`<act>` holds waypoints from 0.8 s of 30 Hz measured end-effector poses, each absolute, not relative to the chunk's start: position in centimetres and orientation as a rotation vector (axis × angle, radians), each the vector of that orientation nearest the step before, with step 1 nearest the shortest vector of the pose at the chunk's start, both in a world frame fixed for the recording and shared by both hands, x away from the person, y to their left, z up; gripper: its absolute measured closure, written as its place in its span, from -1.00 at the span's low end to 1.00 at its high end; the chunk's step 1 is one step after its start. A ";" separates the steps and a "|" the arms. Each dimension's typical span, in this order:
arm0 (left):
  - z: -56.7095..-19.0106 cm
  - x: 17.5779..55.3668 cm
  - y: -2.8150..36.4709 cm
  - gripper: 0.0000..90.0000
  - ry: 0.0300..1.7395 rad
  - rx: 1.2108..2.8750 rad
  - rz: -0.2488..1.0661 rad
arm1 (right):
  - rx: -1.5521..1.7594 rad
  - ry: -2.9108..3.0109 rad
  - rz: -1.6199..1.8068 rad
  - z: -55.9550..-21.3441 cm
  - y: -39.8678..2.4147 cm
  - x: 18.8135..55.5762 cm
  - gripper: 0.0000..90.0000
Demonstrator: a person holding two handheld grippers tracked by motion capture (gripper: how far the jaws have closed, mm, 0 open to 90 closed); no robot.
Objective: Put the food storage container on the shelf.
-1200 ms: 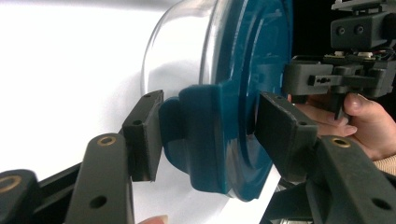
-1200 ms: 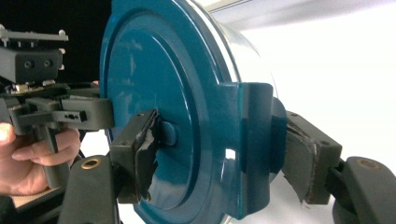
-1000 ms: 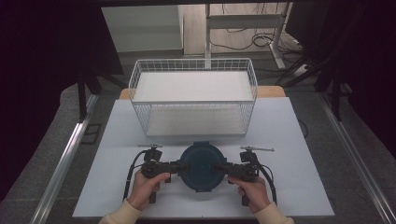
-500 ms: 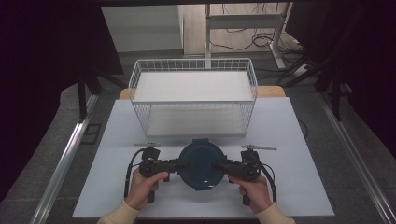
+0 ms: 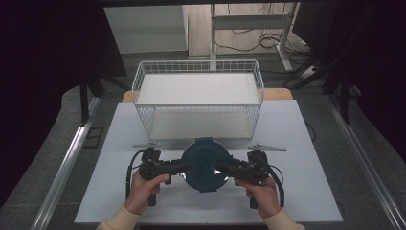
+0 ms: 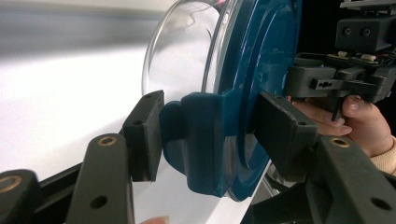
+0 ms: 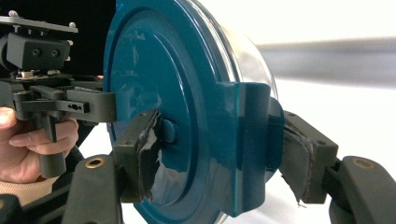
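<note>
Lower centre of the high view: the left gripper [image 5: 178, 167] and right gripper [image 5: 224, 168] each pinch a side clip of the teal-lidded glass container [image 5: 206, 164]; the right gripper's jaws have just been closing onto its clip. The container is rigid, probably heavy, smooth and breakable. Grip the lid's locking tabs, not the slippery glass. Farther up the frame stands the white wire basket [image 5: 198, 106].
</note>
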State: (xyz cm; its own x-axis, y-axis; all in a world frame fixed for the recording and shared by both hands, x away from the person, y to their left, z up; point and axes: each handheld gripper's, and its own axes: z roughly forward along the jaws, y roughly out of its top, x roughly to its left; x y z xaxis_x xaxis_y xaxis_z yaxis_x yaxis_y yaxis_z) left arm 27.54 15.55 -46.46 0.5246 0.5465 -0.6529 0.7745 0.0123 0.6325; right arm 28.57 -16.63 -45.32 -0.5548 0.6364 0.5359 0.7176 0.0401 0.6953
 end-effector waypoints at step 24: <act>-43.0 27.2 16.0 -0.02 1.067 1.648 -0.168 | -1.375 -2.264 -1.664 -41.8 -16.2 28.2 -0.22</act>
State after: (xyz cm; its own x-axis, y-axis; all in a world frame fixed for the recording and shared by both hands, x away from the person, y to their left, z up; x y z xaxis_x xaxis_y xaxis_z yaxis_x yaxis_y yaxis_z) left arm 27.23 15.98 -43.00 0.5826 0.5507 -0.5977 0.7076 0.0181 0.7064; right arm 28.18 -16.23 -41.82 -0.6133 0.6294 0.4771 0.6435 0.0479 0.7640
